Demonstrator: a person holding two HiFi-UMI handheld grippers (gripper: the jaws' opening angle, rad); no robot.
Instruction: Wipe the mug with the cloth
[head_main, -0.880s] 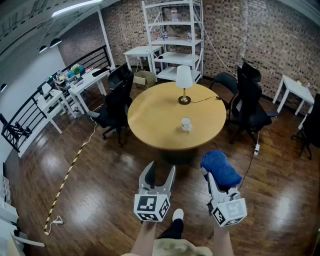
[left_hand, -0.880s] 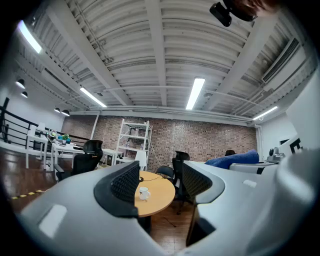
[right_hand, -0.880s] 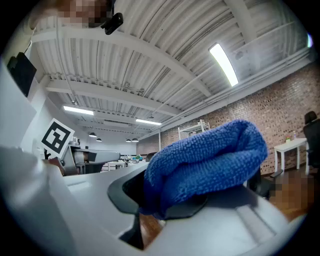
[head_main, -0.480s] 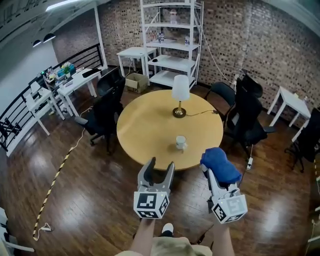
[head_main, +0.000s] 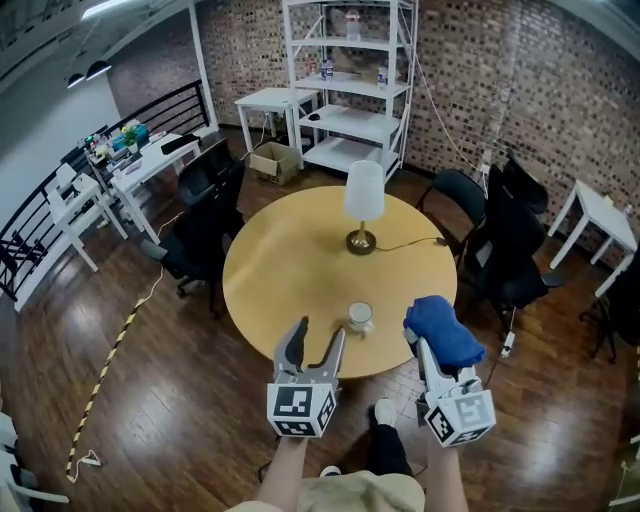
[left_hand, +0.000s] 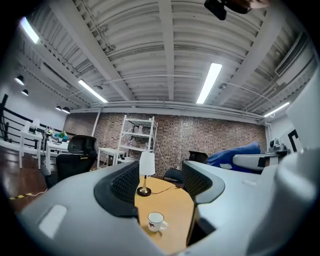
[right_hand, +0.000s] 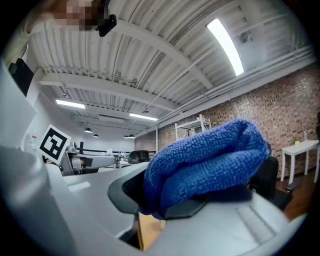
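Note:
A white mug (head_main: 360, 317) stands upright near the front edge of the round wooden table (head_main: 290, 270); the left gripper view shows the mug (left_hand: 156, 220) straight ahead between the jaws, still at a distance. My left gripper (head_main: 318, 338) is open and empty, its tips over the table's front rim just left of the mug. My right gripper (head_main: 432, 335) is shut on a folded blue cloth (head_main: 441, 331), which bulges above the jaws and fills the right gripper view as the cloth (right_hand: 205, 160). That gripper hovers at the table's edge, right of the mug.
A table lamp (head_main: 363, 205) with a white shade stands behind the mug, its cord running right. Black office chairs (head_main: 205, 225) ring the table. White shelving (head_main: 350, 80) and small white tables line the brick wall. A black-and-yellow cable (head_main: 105, 375) lies on the wooden floor.
I have walked closer to the table: both grippers, formerly over the floor, now reach its front edge on either side of the mug. The cloth stays gripped.

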